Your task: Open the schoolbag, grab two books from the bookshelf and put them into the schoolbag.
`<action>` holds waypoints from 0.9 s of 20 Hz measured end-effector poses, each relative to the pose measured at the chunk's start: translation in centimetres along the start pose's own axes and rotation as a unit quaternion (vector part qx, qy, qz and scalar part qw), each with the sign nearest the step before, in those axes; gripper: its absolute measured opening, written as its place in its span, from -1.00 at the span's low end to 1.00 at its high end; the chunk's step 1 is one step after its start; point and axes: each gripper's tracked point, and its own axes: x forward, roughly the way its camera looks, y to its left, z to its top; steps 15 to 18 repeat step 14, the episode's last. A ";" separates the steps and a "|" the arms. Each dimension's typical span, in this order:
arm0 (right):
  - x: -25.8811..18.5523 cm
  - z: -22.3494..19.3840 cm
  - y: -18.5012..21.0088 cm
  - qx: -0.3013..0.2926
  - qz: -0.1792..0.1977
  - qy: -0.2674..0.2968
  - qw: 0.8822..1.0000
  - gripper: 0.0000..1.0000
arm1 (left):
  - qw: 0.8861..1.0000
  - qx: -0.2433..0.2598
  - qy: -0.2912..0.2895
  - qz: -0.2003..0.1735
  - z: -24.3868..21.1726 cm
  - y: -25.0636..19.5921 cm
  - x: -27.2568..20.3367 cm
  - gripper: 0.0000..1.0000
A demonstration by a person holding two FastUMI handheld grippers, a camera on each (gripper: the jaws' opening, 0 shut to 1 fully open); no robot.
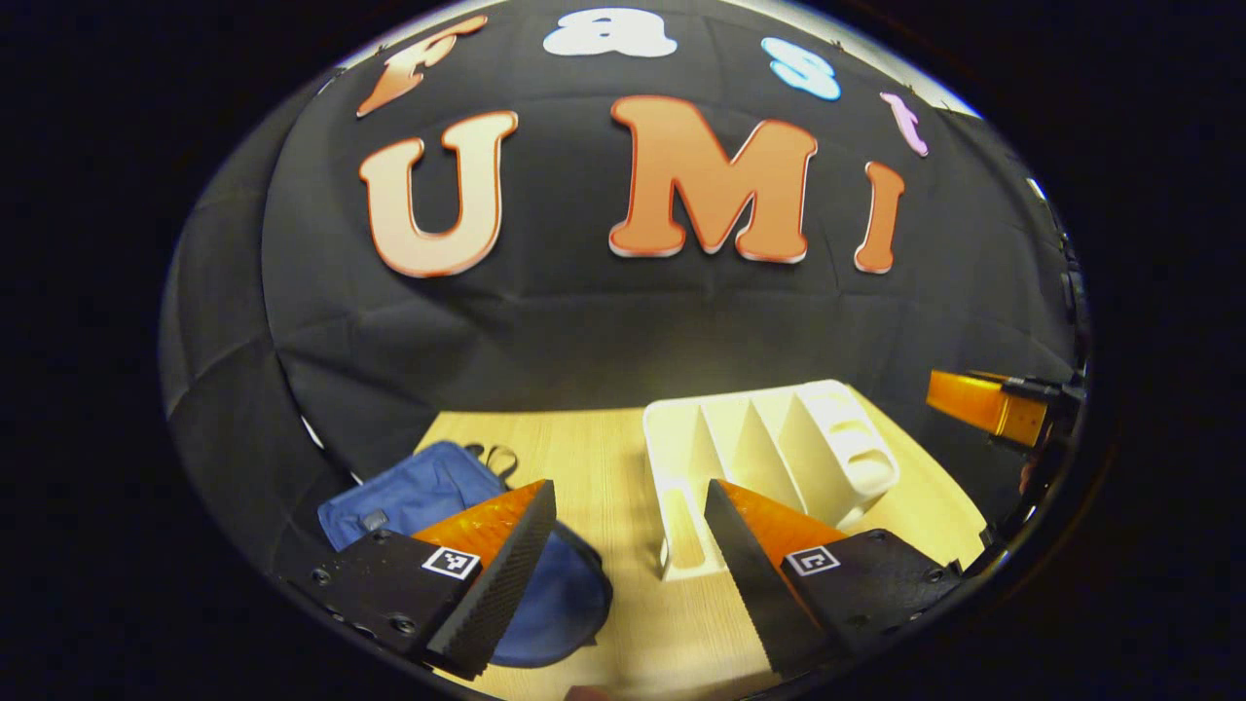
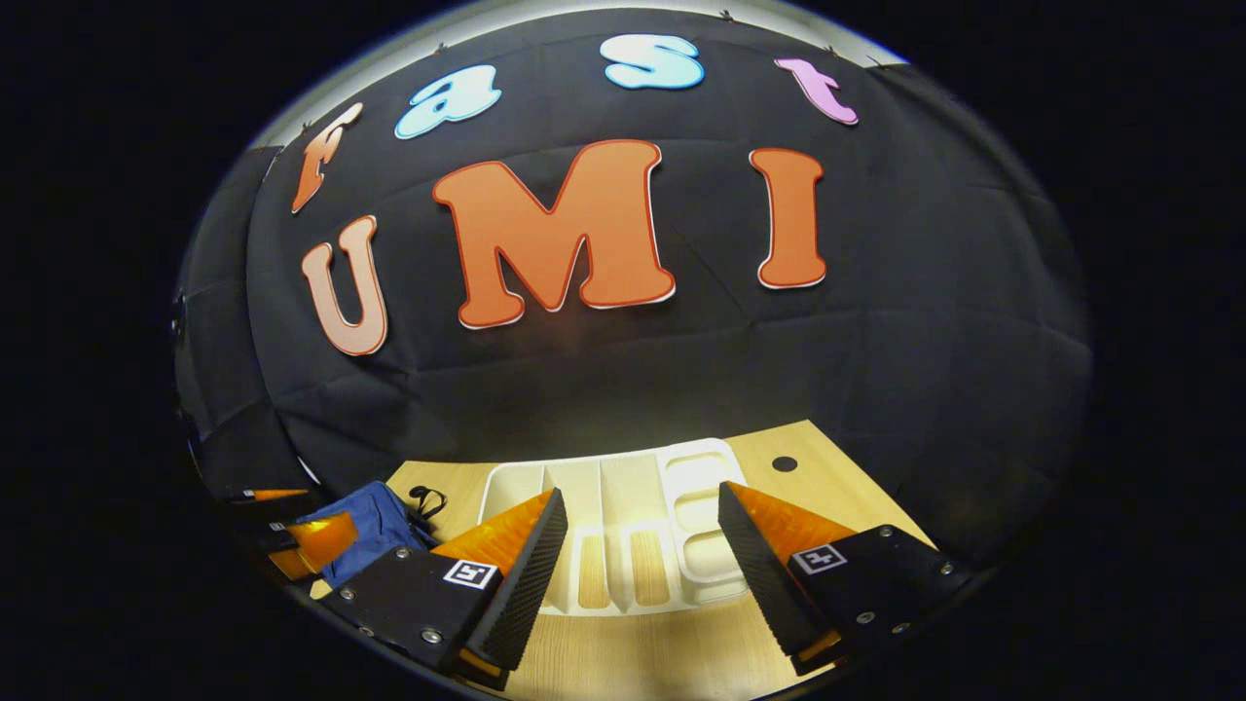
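Schoolbag [image 1: 428,497], blue, lies flat on the wooden table [image 1: 604,458], just left of the white bookshelf [image 1: 769,458], whose slots I see from above. My left gripper [image 1: 631,570] hangs over both, fingers spread, holding nothing. My right gripper [image 2: 642,574] hangs spread above the bookshelf [image 2: 623,526], also holding nothing.

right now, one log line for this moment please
left gripper: open, over table | right gripper: open, over shelf | bag: flat on table
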 end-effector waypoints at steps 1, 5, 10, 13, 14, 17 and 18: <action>-0.3 0.7 -0.1 -0.006 -0.004 -0.015 1.000 0.88 | 1.000 0.003 -0.025 0.004 1.2 0.0 -0.3 0.96; -1.8 3.1 0.3 -0.032 -0.010 -0.073 0.997 0.88 | 0.992 -0.004 -0.126 0.002 5.5 -1.3 -1.9 0.92; -3.3 3.7 1.1 -0.056 -0.040 -0.115 0.991 0.88 | 0.978 -0.031 -0.205 -0.004 7.9 -2.8 -4.5 0.92; -4.3 3.5 2.9 -0.056 -0.026 -0.133 0.989 0.87 | 0.969 -0.048 -0.241 -0.018 8.9 -3.3 -5.6 0.99; -4.4 3.6 3.3 -0.062 -0.021 -0.140 0.988 0.88 | 0.968 -0.046 -0.247 -0.019 8.9 -3.4 -5.9 0.99; -4.4 3.6 3.3 -0.062 -0.021 -0.140 0.988 0.88 | 0.968 -0.046 -0.247 -0.019 8.9 -3.4 -5.9 0.99; -4.4 3.6 3.3 -0.062 -0.021 -0.140 0.988 0.88 | 0.968 -0.046 -0.247 -0.019 8.9 -3.4 -5.9 0.99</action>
